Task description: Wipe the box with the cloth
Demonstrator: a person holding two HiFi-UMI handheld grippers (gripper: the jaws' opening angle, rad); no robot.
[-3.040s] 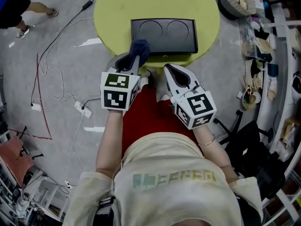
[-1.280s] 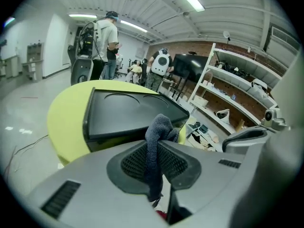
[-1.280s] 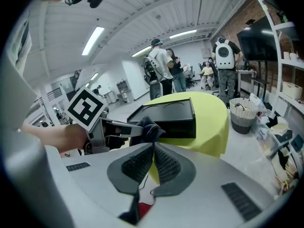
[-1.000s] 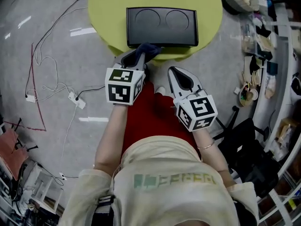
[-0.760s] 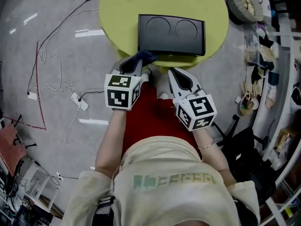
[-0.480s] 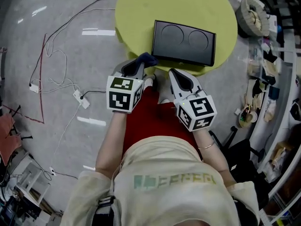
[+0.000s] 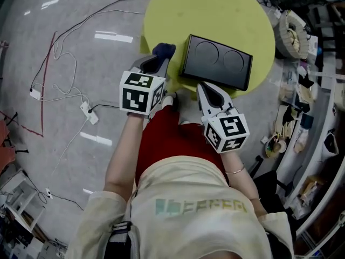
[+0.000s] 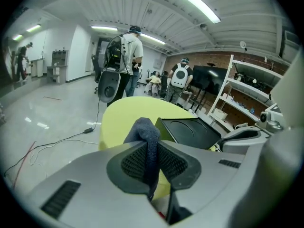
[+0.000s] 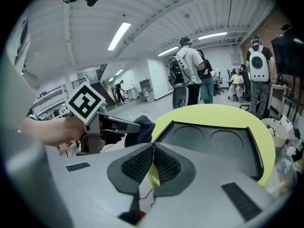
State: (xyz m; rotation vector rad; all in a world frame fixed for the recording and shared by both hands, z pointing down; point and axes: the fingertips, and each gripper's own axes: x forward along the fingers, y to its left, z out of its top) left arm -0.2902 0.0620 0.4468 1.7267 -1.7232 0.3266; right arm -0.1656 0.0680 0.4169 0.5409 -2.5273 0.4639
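My left gripper [image 7: 155, 65] pinched the dark blue cloth [image 7: 163, 50] just left of the black box [image 7: 217, 62], which lay on the round yellow tabletop [image 7: 215, 9] at upper centre. My right gripper [image 7: 205, 89], pressed together and empty, hung below the box.

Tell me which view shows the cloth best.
The left gripper view: the cloth sits centre frame, close up, pinched between the left gripper's jaws. The head view shows it small, poking past the jaws, left of the box. The right gripper view shows it side-on at the left gripper's tip.
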